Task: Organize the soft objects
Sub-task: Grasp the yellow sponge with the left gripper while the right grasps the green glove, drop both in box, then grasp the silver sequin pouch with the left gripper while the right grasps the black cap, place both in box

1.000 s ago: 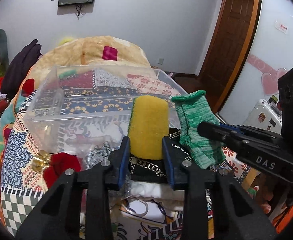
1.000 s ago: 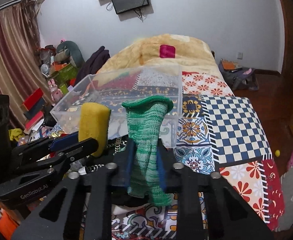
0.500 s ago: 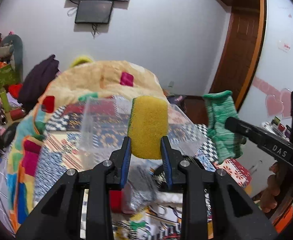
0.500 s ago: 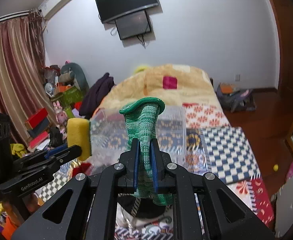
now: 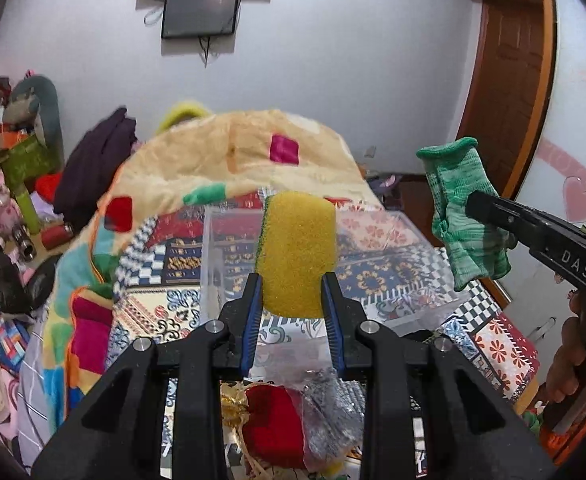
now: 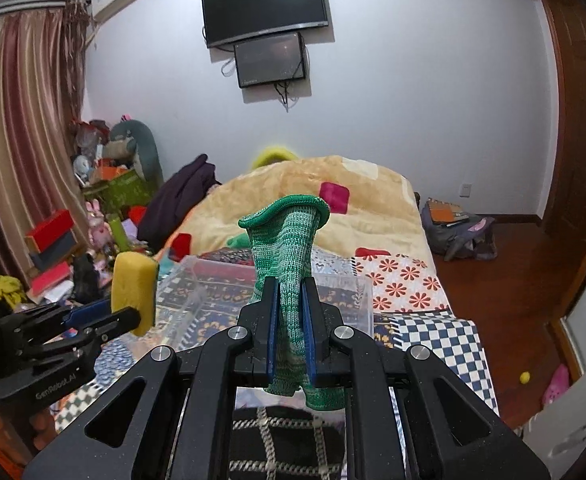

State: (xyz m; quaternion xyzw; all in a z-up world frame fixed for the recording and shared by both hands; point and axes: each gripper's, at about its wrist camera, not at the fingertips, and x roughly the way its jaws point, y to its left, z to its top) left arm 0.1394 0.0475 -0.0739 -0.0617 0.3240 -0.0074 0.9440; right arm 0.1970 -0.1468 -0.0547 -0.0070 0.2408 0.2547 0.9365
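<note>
My left gripper [image 5: 292, 284] is shut on a yellow sponge [image 5: 297, 248] with a green scouring side, held upright in the air in front of a clear plastic bin [image 5: 213, 264] on the bed. My right gripper [image 6: 290, 292] is shut on a green knitted glove [image 6: 285, 240], cuff upward, also raised before the bin [image 6: 367, 300]. The glove shows at the right of the left wrist view [image 5: 465, 216]; the sponge shows at the left of the right wrist view [image 6: 133, 292].
A patterned patchwork quilt [image 5: 153, 304] covers the bed, with a beige blanket [image 5: 229, 152] behind the bin. A red pouch [image 5: 273, 420], gold ribbon and silver wrap lie below my left gripper. A black chequered cloth [image 6: 289, 436] lies below my right. Clutter fills the left side [image 6: 93, 216].
Both grippers have risen and tilted up with their objects. The bin now sits lower and farther in both views, and the wall screens have come into sight.
</note>
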